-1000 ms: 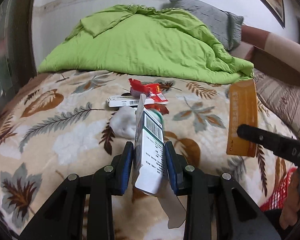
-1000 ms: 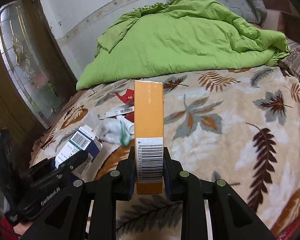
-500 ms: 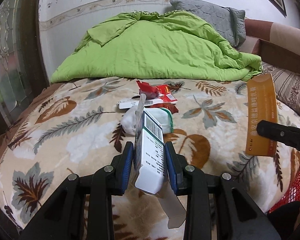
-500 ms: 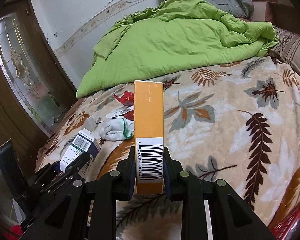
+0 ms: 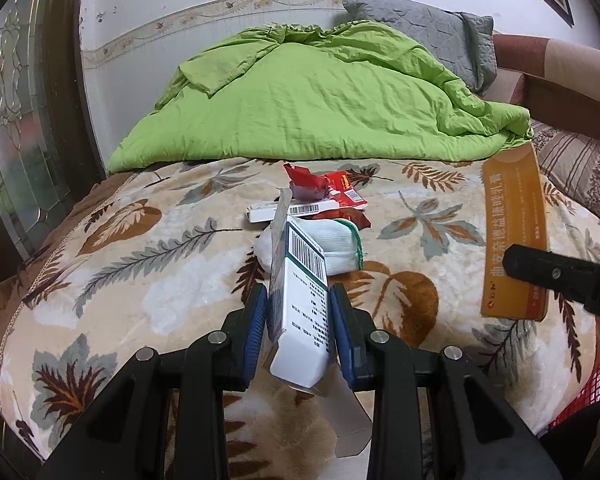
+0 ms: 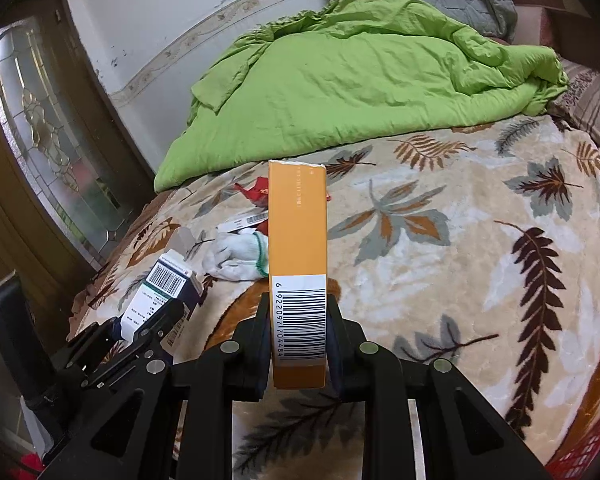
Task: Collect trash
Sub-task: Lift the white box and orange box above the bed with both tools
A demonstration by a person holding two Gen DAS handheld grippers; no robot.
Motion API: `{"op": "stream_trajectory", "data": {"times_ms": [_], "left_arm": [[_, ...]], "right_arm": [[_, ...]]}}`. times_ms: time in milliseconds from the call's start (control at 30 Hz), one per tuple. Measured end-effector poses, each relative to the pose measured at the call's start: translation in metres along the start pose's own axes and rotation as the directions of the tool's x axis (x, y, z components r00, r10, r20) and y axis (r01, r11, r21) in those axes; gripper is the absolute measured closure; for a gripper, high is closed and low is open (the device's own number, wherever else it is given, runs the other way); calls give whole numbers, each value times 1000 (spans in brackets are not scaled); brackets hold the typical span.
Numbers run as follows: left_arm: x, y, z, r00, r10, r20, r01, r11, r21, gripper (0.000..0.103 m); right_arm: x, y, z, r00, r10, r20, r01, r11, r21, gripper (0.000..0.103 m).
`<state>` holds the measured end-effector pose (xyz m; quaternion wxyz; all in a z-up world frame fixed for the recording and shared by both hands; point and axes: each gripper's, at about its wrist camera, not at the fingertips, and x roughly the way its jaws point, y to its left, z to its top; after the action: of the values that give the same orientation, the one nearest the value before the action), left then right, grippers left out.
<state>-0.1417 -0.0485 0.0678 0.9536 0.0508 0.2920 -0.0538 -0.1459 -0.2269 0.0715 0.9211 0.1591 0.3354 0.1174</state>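
orange box (image 6: 298,240): clamped in right tongs (image 6: 299,332) at its barcode end, held above the bed (image 6: 480,264)
white box (image 5: 302,304): clamped in left tongs (image 5: 298,332), loose flap hanging below
left on bed: red wrappers (image 5: 324,188), flat white pack (image 5: 296,210), white glove (image 5: 336,246)
red basket (image 5: 592,376): lower right edge, probably the bin
step tip: keep both grips firm, carry level over the basket, release one at a time

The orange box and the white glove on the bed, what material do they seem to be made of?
Orange box: probably thin printed cardboard with a slight sheen; sharp folded edges, torn pale top rim, printed barcode.
White glove: likely knitted cotton, matte; ribbed weave, green-stitched cuff, and it lies limp.
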Motion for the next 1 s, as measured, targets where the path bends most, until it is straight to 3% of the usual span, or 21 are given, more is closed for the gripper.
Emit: {"op": "stream_trajectory", "data": {"times_ms": [200, 1000], "left_arm": [[-1, 0, -1, 1000, 12, 8, -12, 1000, 11, 72], [9, 7, 0, 999, 28, -31, -29, 1000, -13, 72]], "right_arm": [[5, 11, -3, 1000, 8, -3, -8, 999, -47, 78], [4, 10, -3, 1000, 18, -4, -18, 999, -48, 78]]}}
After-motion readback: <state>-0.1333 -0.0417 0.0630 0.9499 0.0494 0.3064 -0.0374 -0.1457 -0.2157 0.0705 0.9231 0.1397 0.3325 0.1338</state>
